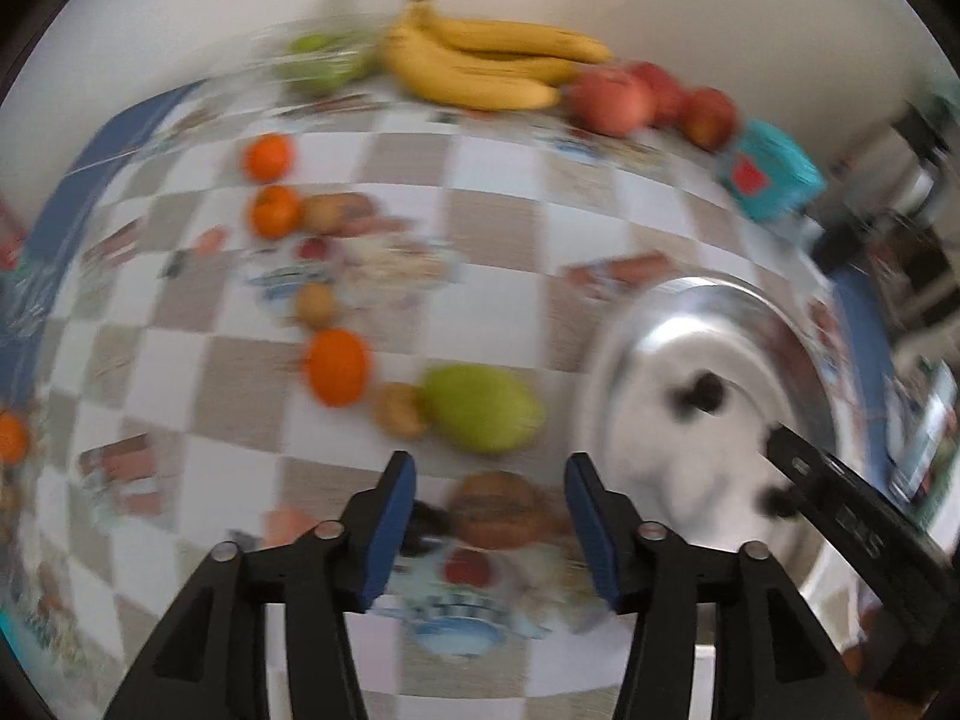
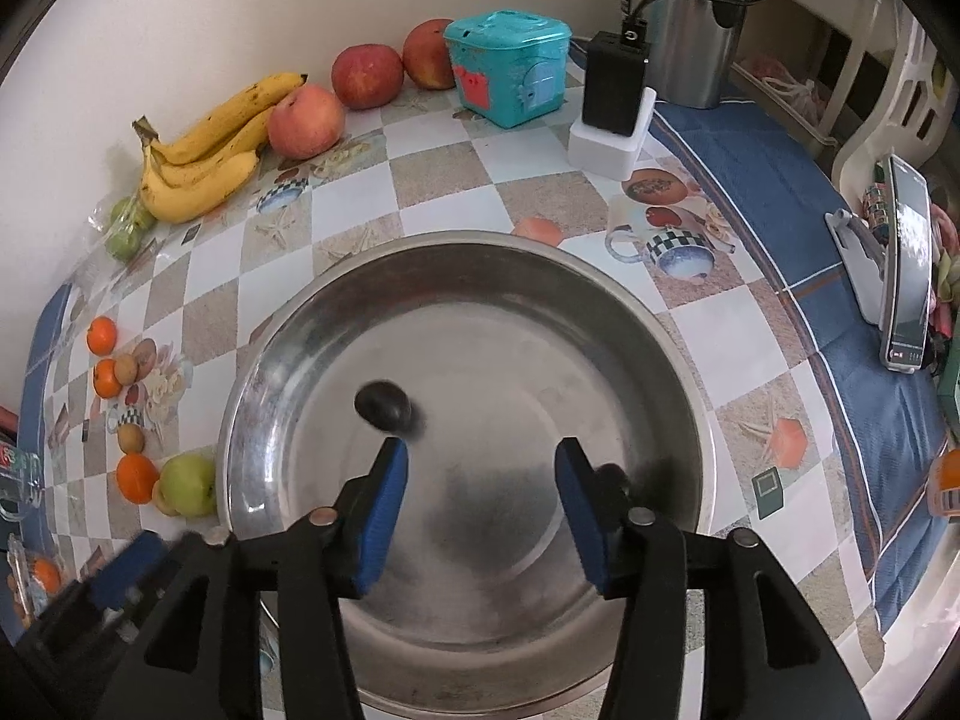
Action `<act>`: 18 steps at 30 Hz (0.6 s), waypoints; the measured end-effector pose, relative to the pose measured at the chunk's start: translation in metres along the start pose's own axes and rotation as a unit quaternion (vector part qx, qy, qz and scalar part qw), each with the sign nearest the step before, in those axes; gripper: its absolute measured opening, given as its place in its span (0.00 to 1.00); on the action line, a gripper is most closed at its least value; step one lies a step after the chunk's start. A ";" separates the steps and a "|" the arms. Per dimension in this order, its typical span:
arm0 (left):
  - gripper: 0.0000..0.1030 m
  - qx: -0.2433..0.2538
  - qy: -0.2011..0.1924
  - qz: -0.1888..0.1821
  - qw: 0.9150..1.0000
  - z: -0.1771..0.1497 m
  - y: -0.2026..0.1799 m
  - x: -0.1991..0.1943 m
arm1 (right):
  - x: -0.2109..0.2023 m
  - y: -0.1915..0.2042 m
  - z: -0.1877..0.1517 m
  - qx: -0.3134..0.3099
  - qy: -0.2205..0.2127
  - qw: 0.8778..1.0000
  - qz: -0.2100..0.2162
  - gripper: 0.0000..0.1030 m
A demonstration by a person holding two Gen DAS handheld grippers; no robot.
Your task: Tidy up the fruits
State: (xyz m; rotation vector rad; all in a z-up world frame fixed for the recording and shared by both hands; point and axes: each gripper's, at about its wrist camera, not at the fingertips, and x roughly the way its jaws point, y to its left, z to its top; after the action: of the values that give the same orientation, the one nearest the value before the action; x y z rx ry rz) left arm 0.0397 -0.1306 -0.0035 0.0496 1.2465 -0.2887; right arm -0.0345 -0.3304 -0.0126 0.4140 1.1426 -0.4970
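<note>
Right gripper hangs over the steel bowl, jaws apart and empty, one dark fruit lying inside; left gripper, likewise apart, points at table fruit near the green pear, likely next.

each claw has black arms, blue pads, silver rivets.

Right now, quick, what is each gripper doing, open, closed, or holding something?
Left gripper: open, nothing between its fingers, over the tablecloth.
Right gripper: open, holding nothing, above the metal bowl.
</note>
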 end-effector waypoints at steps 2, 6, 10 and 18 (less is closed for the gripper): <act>0.64 -0.023 -0.001 0.029 0.999 0.002 0.015 -0.001 | 0.000 0.005 -0.001 -0.009 0.001 1.000 0.001 0.54; 0.74 -0.059 -0.006 0.065 0.996 0.007 0.042 -0.003 | -0.001 0.019 -0.005 -0.031 0.003 0.999 0.009 0.55; 0.81 -0.084 -0.013 0.090 0.992 0.010 0.065 -0.009 | -0.005 0.037 -0.011 -0.054 0.004 0.998 0.029 0.58; 0.96 -0.096 -0.034 0.113 0.988 0.017 0.087 -0.021 | -0.016 0.069 -0.022 -0.099 -0.008 0.994 0.047 0.70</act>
State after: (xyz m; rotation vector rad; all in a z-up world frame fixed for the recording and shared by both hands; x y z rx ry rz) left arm 0.0704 -0.0462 0.0116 0.0147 1.1831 0.0277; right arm -0.0169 -0.2598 -0.0013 0.2893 1.1394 -0.3013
